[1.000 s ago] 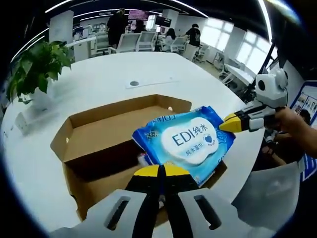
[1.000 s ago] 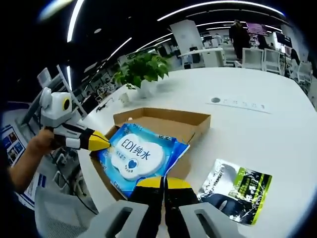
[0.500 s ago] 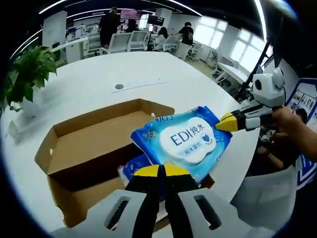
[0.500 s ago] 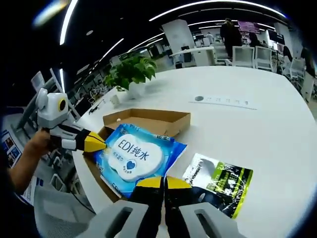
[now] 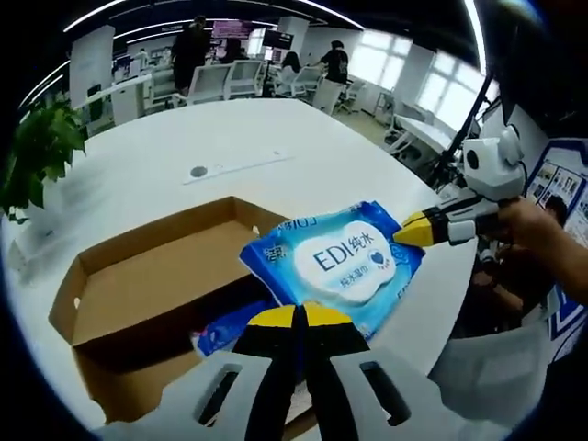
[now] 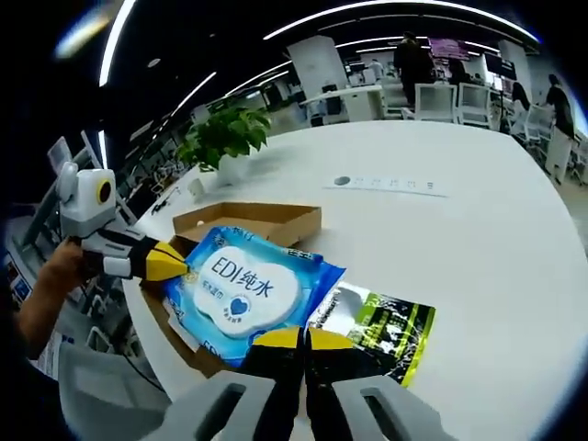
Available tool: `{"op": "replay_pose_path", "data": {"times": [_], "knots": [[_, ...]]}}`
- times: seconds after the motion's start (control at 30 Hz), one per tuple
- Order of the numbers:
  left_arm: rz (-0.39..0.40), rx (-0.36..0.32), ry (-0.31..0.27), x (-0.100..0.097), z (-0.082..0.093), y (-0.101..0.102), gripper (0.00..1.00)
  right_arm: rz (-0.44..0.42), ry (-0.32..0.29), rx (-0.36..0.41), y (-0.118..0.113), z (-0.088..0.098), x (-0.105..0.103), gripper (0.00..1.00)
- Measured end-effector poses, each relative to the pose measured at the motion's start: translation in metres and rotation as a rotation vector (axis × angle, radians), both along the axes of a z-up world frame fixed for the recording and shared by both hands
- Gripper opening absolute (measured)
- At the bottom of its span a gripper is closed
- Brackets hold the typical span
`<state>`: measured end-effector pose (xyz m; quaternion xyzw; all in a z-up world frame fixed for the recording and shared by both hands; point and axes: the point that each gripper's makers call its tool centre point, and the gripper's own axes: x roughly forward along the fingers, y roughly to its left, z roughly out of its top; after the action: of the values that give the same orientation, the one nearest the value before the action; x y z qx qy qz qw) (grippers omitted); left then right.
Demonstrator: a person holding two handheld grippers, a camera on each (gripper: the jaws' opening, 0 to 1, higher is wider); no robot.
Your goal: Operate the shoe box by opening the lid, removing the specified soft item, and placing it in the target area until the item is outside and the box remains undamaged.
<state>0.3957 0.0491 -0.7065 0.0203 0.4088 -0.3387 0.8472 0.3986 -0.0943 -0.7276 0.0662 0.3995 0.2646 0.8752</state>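
A blue wet-wipes pack (image 5: 342, 265) printed "EDI" hangs over the near edge of the open cardboard shoe box (image 5: 138, 276). My left gripper (image 5: 296, 318) is shut on the pack's near edge. My right gripper (image 5: 415, 230) comes in from the right, shut on the pack's far corner. In the right gripper view the pack (image 6: 241, 288) lies between my right gripper (image 6: 301, 338), clamped on its near edge, and my left gripper (image 6: 173, 261) at its left corner. The box (image 6: 250, 220) sits behind the pack. Another blue pack (image 5: 224, 327) lies inside the box.
A green and black packet (image 6: 378, 325) lies on the white table (image 6: 478, 230) just right of the held pack. A potted plant (image 6: 220, 138) stands beyond the box. Chairs and people (image 5: 220, 73) are past the table's far edge. A hand (image 5: 542, 234) holds the right gripper.
Both grippers have carried the wipes pack sideways off the box, and it now overlaps the green and black packet's edge. More of the second blue pack inside the box shows.
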Motion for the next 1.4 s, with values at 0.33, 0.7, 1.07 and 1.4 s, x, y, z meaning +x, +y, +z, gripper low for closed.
{"op": "replay_pose_path", "data": {"times": [0.33, 0.7, 1.07, 1.4], "knots": [[-0.033, -0.01, 0.004, 0.004, -0.004, -0.025, 0.0, -0.018, 0.005, -0.03, -0.025, -0.004, 0.002, 0.0], [-0.074, -0.011, 0.004, 0.003, -0.014, -0.051, 0.0, -0.038, 0.02, -0.068, -0.049, -0.014, 0.0, 0.0], [-0.097, 0.007, -0.003, 0.011, -0.035, -0.067, 0.0, -0.045, 0.011, -0.108, -0.066, -0.03, 0.006, 0.0], [-0.117, 0.042, -0.002, 0.022, -0.056, -0.075, 0.0, -0.046, 0.002, -0.155, -0.073, -0.046, 0.014, 0.0]]}}
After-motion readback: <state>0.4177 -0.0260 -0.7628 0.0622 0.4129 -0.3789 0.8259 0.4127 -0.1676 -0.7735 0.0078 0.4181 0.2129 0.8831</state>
